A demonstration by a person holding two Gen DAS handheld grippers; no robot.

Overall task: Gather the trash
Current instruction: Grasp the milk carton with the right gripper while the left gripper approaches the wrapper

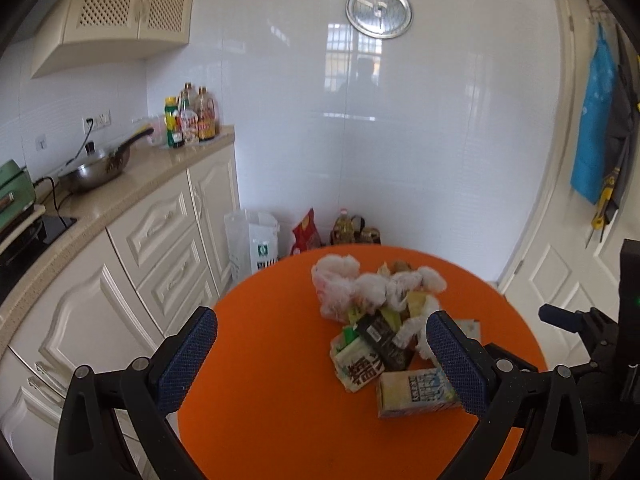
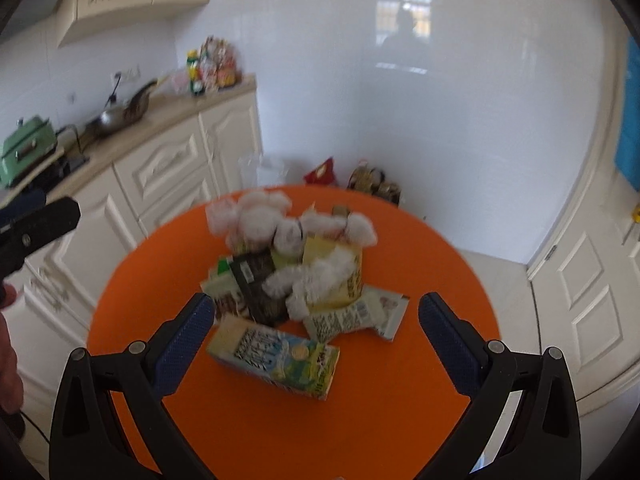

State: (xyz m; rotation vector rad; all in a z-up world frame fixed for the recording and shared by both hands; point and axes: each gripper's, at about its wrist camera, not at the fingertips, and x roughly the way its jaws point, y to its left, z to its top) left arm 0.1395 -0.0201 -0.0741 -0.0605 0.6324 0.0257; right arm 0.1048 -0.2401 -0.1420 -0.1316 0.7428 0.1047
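We see a kitchen with a long cream cabinet run (image 1: 120,248) along the left wall, a wok (image 1: 96,170) and a cluster of sauce bottles (image 1: 192,120) on its top. A white door (image 1: 572,240) stands at the right with a blue apron (image 1: 592,120) hanging beside it.

In front of us is a round orange bench (image 1: 280,360). On it lies the trash pile (image 1: 384,320), towards the far right part of the top in the left view and near the middle in the right view. We make out a crumpled plastic bag (image 1: 336,284) at the back, white tissue wads (image 2: 320,276) over the heap, a dark wrapper (image 1: 384,340) and flattened packets. Nearest us, at the pile's edge, a drink carton (image 2: 276,354) lies on its side.

Our left claw (image 1: 320,360) hangs above the bench with its jaws wide apart and nothing between them, the carton just beside its right finger. Our right claw (image 2: 316,340) is likewise spread wide and holds nothing, the carton framed between its fingers.
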